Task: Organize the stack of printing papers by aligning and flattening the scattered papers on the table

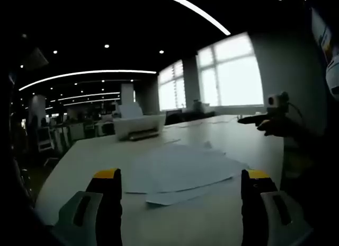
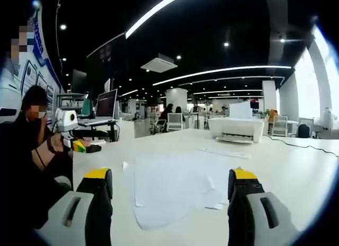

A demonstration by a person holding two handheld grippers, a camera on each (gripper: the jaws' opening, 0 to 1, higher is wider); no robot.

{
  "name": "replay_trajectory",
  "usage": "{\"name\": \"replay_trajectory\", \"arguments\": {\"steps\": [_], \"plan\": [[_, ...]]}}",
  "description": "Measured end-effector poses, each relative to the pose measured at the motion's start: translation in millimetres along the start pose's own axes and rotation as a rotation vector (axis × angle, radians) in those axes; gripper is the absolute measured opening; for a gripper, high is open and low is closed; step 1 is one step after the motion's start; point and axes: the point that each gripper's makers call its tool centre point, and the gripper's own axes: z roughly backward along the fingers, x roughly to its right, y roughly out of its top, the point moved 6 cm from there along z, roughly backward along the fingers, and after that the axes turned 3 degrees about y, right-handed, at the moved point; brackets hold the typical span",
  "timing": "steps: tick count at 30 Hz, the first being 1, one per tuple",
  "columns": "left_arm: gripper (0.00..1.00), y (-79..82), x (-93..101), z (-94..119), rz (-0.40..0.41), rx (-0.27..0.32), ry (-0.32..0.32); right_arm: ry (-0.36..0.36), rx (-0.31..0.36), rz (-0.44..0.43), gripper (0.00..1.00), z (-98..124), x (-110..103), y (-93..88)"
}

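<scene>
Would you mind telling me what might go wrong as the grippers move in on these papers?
The papers lie fanned and overlapping on the table, so a push from the open left gripper or right gripper may crease or scatter sheets rather than square them. Thin flat sheets could also slip from the jaws.

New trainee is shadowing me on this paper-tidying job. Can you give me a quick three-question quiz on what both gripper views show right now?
1. True or false: the papers lie in one squared-up stack.
2. What white machine stands on the table beyond the papers?
3. The left gripper and right gripper are: A) open, holding nothing B) shut on paper.

Key:
1. False; the sheets are fanned and overlapping.
2. A printer.
3. A.
</scene>
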Motion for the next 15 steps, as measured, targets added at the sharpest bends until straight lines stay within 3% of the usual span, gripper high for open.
{"name": "replay_trajectory", "arguments": {"steps": [8,15], "plan": [[0.96,-0.3,0.3,-2.4,0.005,0.001,-0.001,0.019,0.009,0.01,0.85,-9.0,-4.5,4.5],[0.96,0.1,3.7,-2.6,0.002,0.002,-0.006,0.042,-0.004,0.005,0.83,-22.7,-6.9,-3.5]]}}
